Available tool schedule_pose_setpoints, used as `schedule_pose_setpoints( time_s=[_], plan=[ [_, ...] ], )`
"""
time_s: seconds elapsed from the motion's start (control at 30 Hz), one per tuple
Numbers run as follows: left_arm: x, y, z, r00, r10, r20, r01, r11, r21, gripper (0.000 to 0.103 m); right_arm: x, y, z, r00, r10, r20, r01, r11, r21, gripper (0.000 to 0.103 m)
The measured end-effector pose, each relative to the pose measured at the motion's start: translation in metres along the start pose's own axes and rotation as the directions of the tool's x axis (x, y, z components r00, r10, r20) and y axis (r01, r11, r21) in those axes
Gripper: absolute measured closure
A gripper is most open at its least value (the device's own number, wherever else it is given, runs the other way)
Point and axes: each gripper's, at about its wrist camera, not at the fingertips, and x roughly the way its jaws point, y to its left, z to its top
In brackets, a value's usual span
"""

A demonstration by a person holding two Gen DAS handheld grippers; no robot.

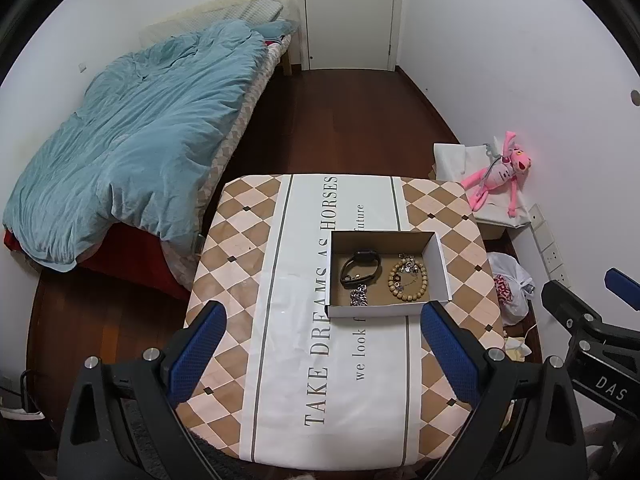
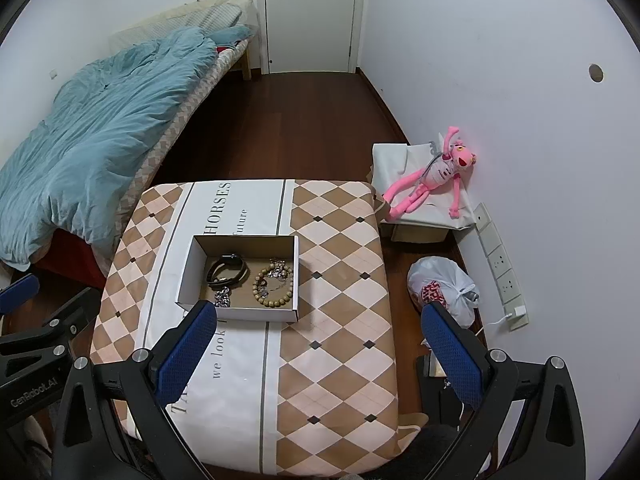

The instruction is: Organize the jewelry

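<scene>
The box (image 1: 438,264) is matt cardboard, white outside and raw brown inside. In it lie a black watch (image 1: 360,268) with a smooth, slightly glossy strap, a shiny metal chain (image 1: 359,295), and wooden beads (image 1: 408,283) with a dull polish. The tablecloth (image 2: 340,280) looks like smooth plastic sheeting with a faint sheen. Both grippers have blue pads (image 2: 188,354) of rough, dimpled rubber on matt black plastic frames with bright metal screws. The floor (image 2: 288,128) is glossy dark wood. The quilt (image 1: 132,144) on the left is soft, crumpled cloth.
</scene>
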Motion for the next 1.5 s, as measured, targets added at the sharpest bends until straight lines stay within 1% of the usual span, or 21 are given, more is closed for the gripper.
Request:
schedule_pose_setpoints(
  time_s=[1.5],
  plan=[
    [0.0019, -0.0024, 0.0005, 1.0, -0.012, -0.006, 0.012, 1.0, 0.002, 0.004, 0.0058, -0.0009, 0.0005, 1.0, 0.001, -0.016, -0.001, 1.0, -0.002, 0.0]
  ],
)
